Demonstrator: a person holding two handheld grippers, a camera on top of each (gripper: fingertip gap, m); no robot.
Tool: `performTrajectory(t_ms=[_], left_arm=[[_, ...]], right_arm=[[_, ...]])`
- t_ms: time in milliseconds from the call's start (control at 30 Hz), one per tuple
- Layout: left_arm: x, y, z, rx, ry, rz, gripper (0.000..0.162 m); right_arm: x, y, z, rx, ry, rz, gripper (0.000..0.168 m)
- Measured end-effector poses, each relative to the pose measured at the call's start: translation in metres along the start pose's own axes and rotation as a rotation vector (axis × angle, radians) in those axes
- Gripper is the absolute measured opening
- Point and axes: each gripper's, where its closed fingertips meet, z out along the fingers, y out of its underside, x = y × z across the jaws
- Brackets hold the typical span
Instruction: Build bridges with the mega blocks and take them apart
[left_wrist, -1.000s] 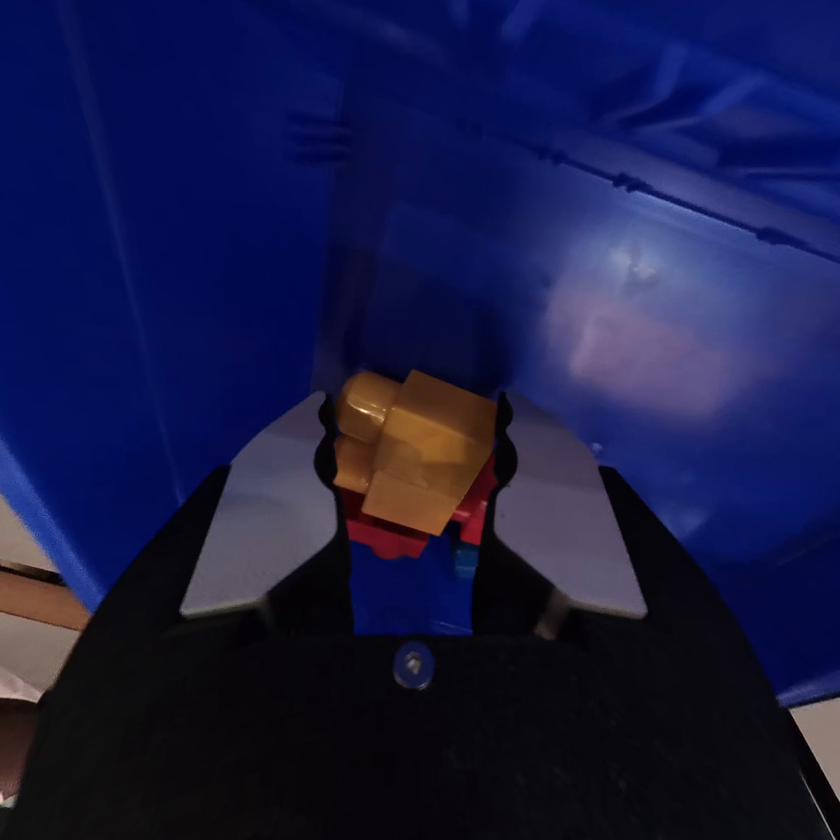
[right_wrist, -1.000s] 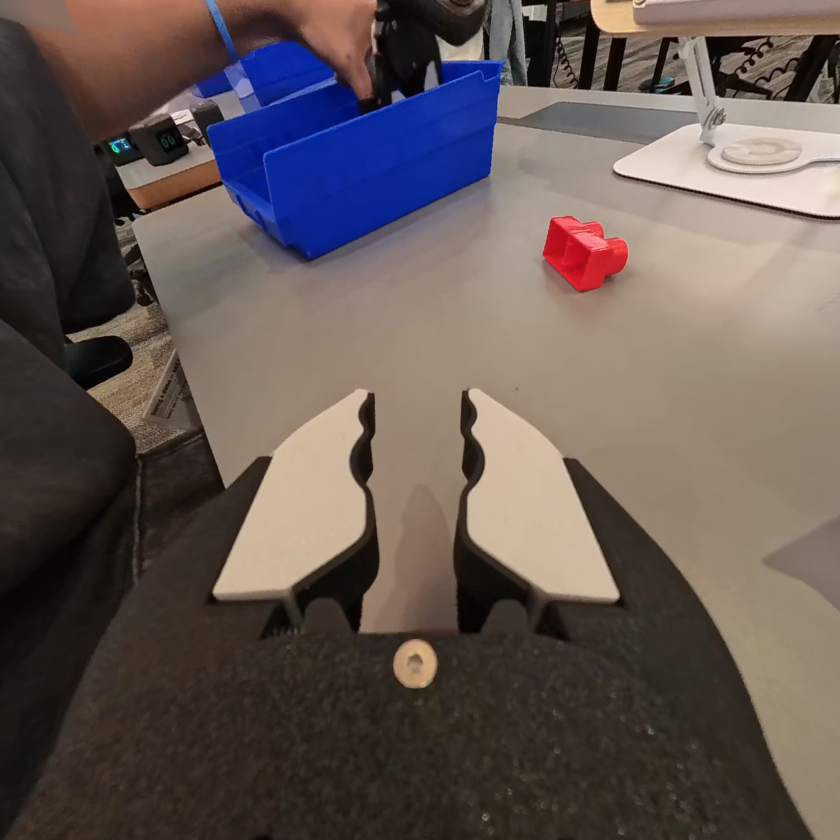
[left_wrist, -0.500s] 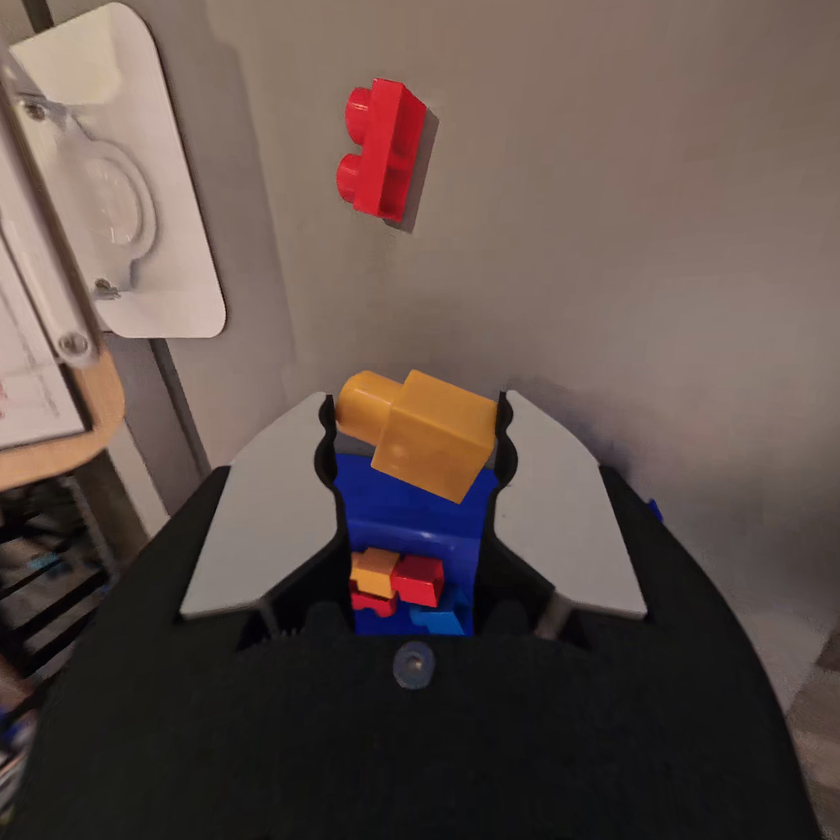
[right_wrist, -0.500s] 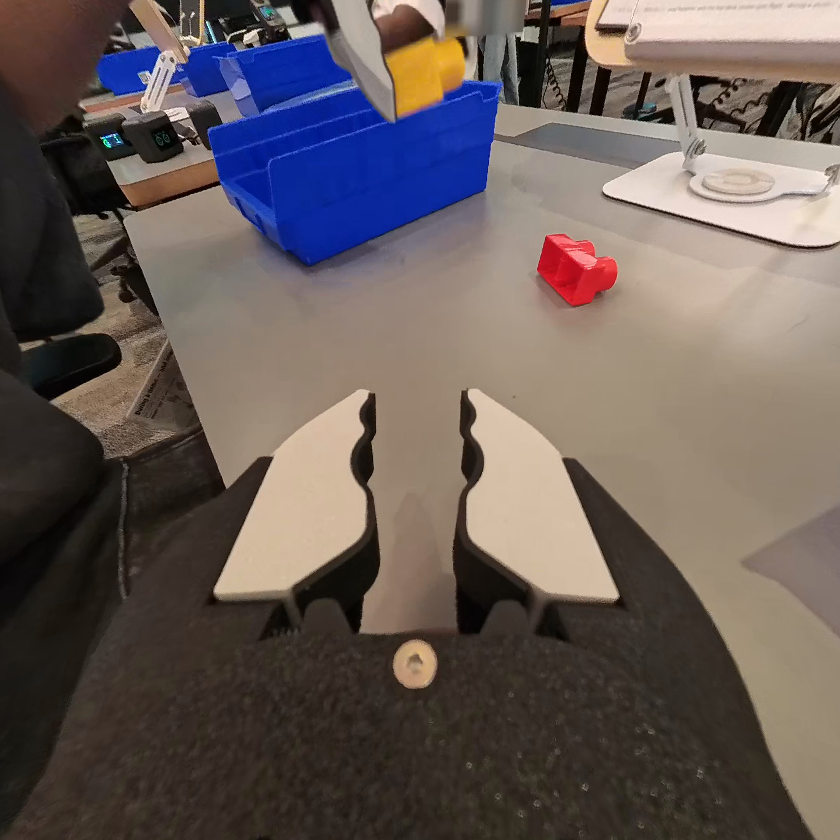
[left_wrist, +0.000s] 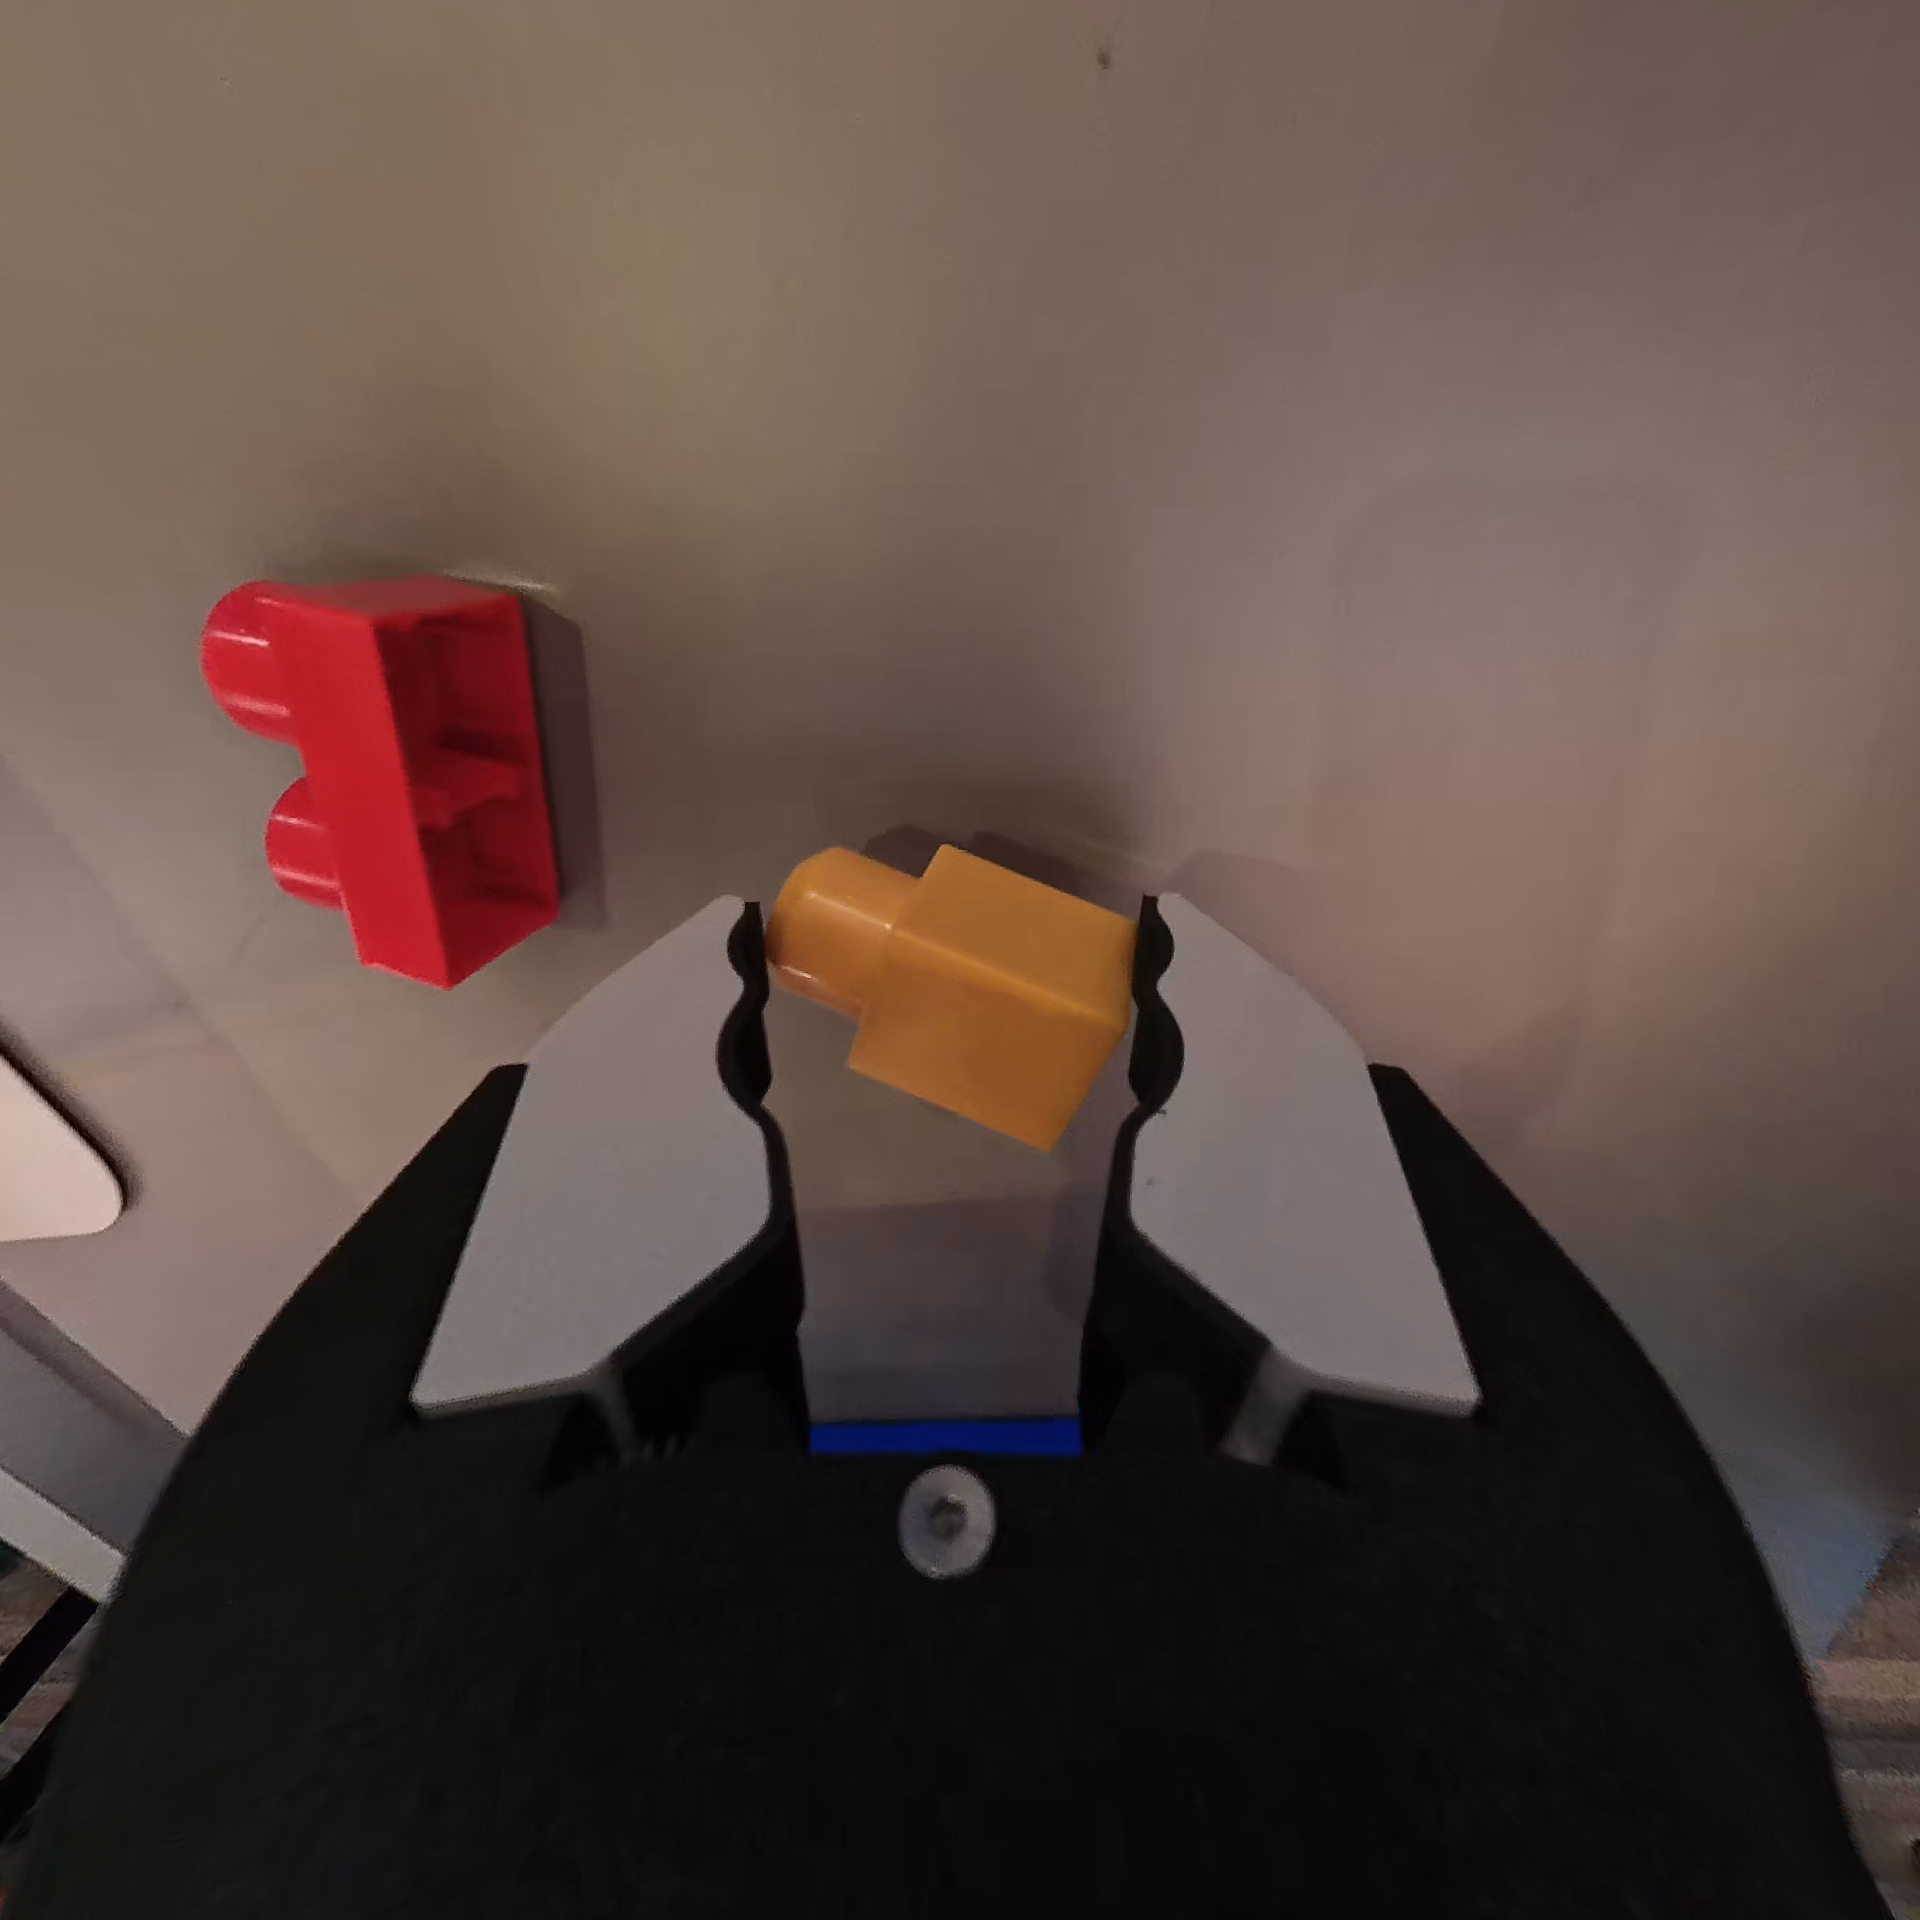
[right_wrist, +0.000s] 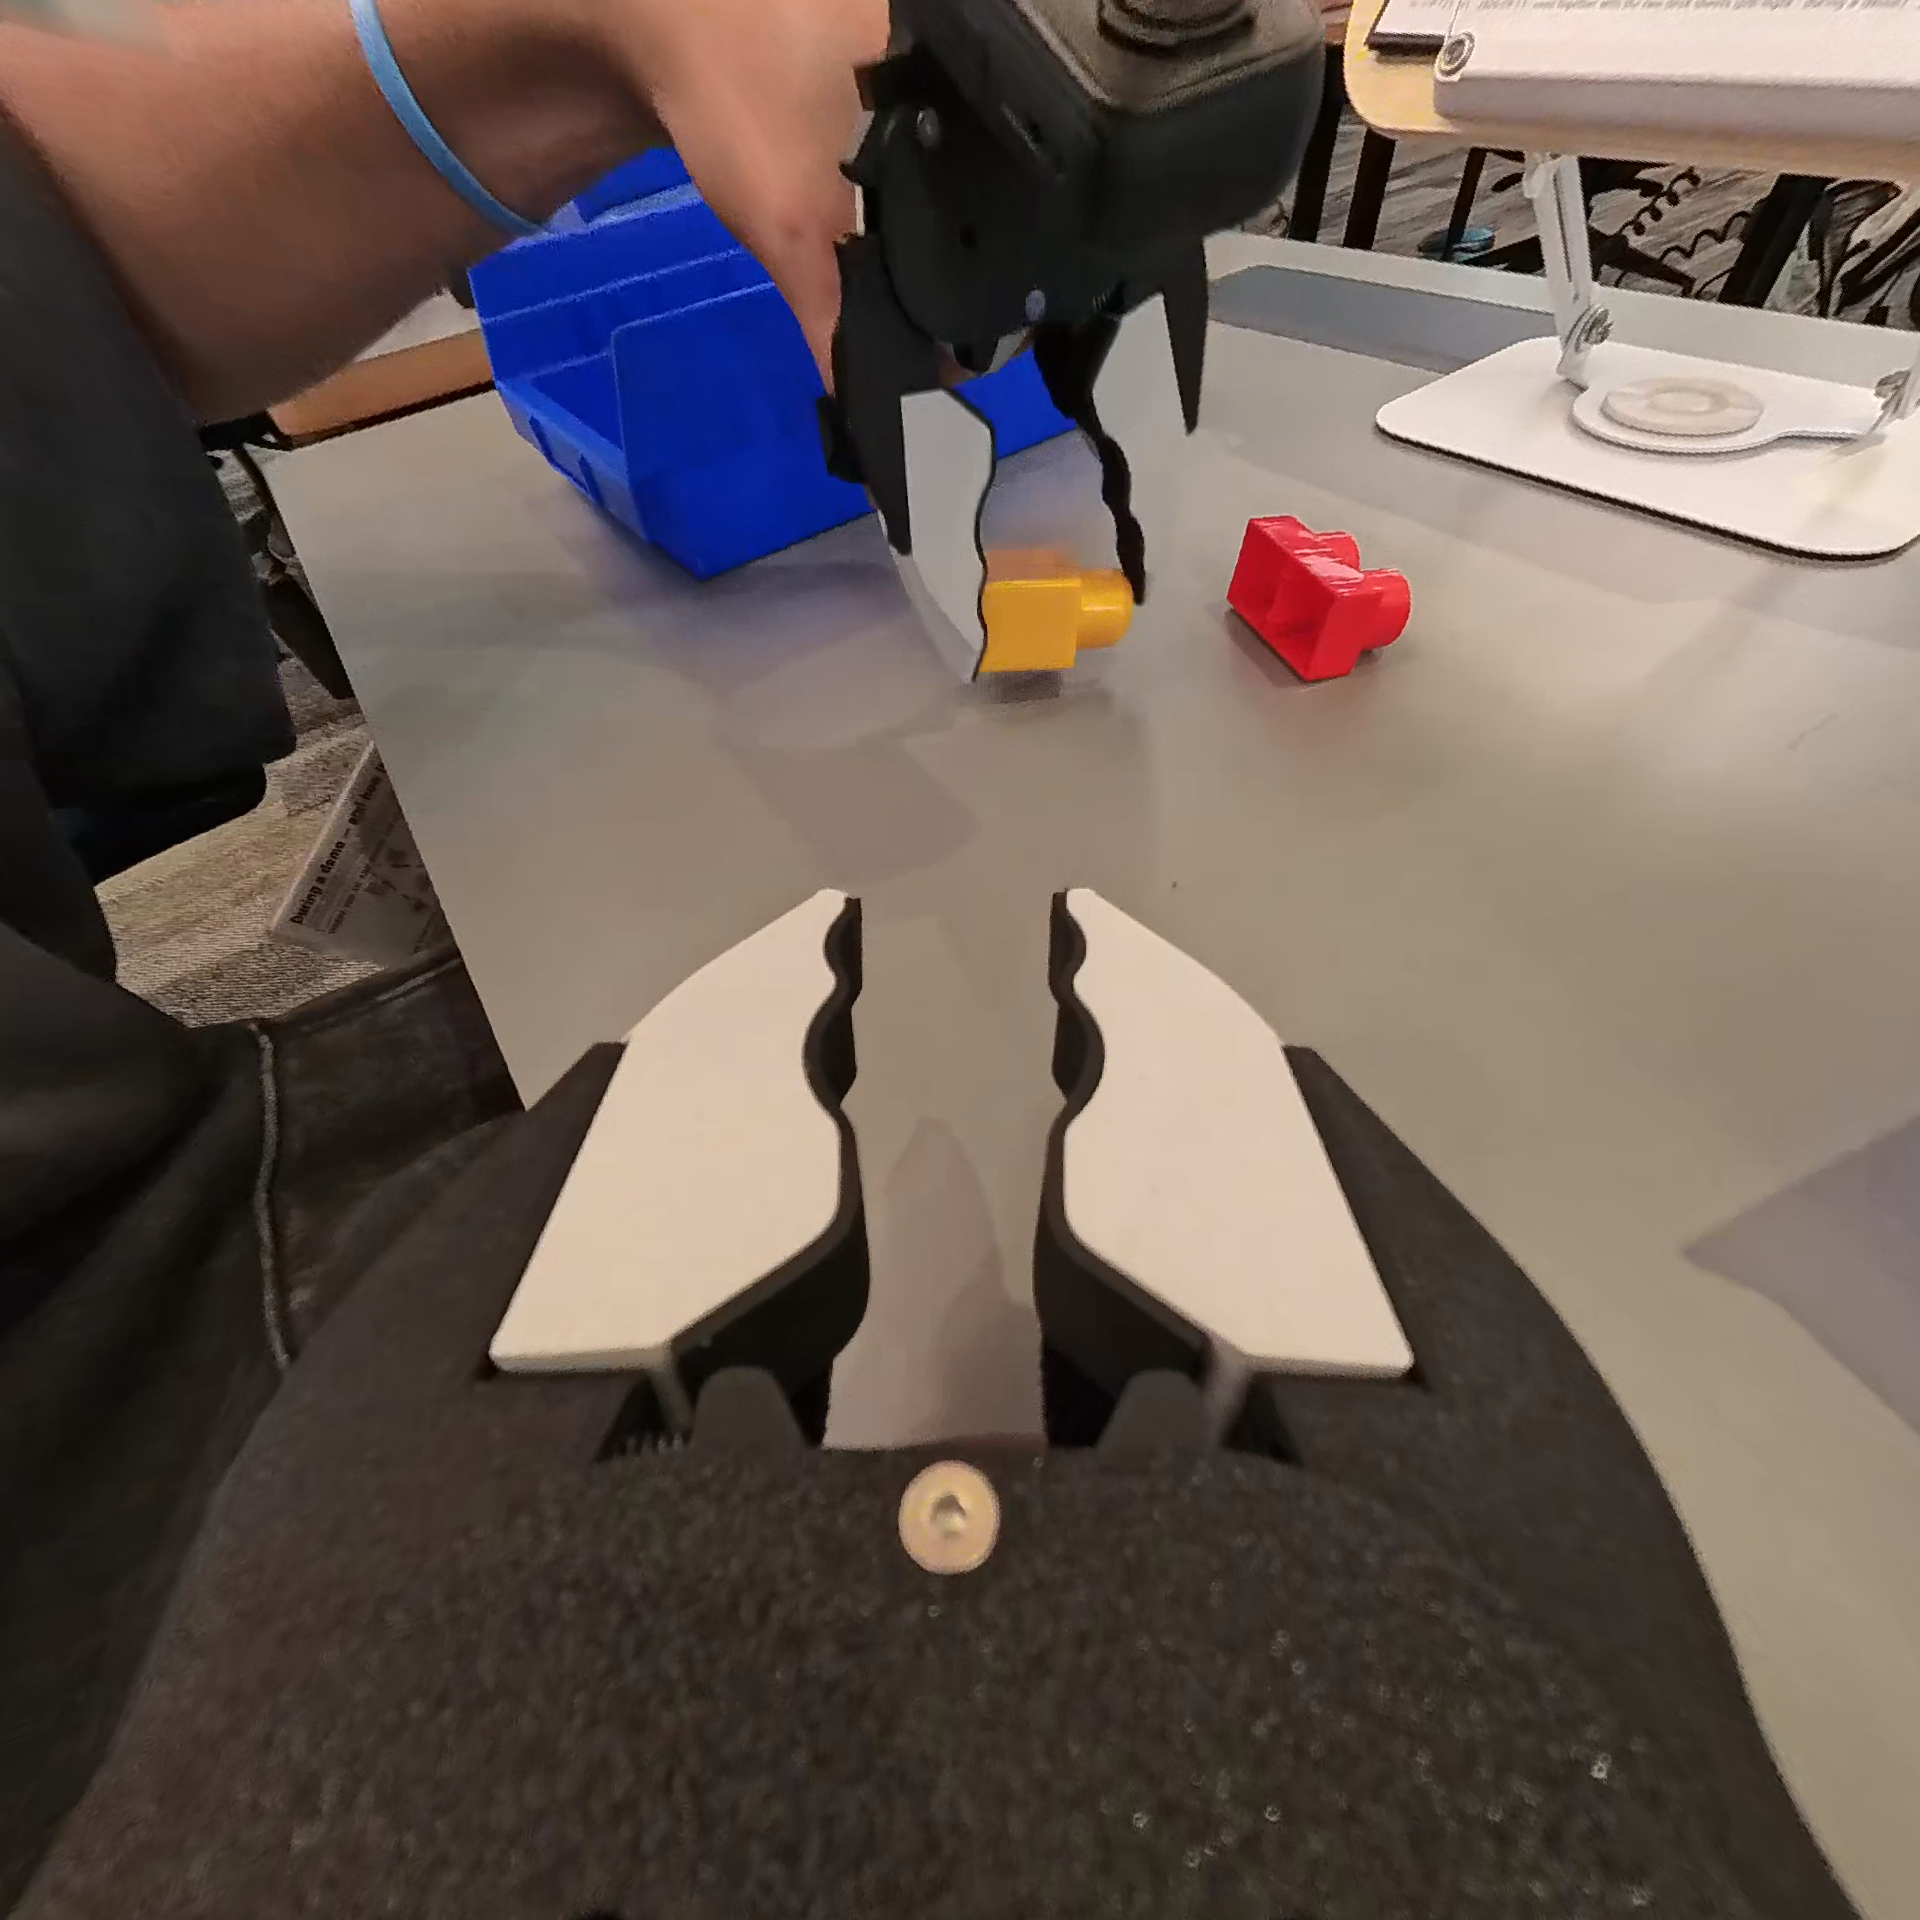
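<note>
My left gripper (left_wrist: 945, 914) is shut on a small yellow one-stud block (left_wrist: 987, 997), stud against the left finger, tilted and held just above the grey table (left_wrist: 1351, 416). A red two-stud block (left_wrist: 384, 769) lies on its side to the left of it. In the right wrist view the left gripper (right_wrist: 1049, 623) holds the yellow block (right_wrist: 1034, 623) a little left of the red block (right_wrist: 1314, 603). My right gripper (right_wrist: 956, 904) is open and empty, low over the table's near part.
A blue bin (right_wrist: 686, 416) stands at the back left of the table (right_wrist: 1455, 935). A white stand base (right_wrist: 1662, 447) sits at the back right and shows in the left wrist view (left_wrist: 52, 1174). A person's hand (right_wrist: 727, 156) holds the left gripper. The table's left edge is near. Spacing between my two grippers at the tips: around 20 centimetres. My left gripper's tips are some 25 centimetres from the white stand base (right_wrist: 1662, 447).
My left gripper has lifted the yellow block out of the blue bin and carried it down to just above the table beside the red block. The right gripper has stayed open and hardly moved.
</note>
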Motion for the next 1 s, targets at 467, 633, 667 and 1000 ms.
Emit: performTrajectory(t_ms=[467,633,667,1000], left_arm=[[0.023,0.001,-0.075,0.329,-0.158,-0.189,0.088],[0.056,0.094,-0.140,0.463,-0.292,-0.555,0.089],[0.063,0.122,-0.141,0.421,-0.307,-0.639,0.093],[0.014,0.273,-0.113,0.156,-0.486,-1.112,0.082]], right_arm=[[0.001,0.002,-0.002,-0.001,-0.021,0.027,0.034],[0.001,0.003,-0.003,-0.001,-0.041,0.054,0.034],[0.001,0.004,-0.002,-0.004,-0.046,0.058,0.034],[-0.002,0.002,0.008,-0.019,-0.089,0.060,0.034]])
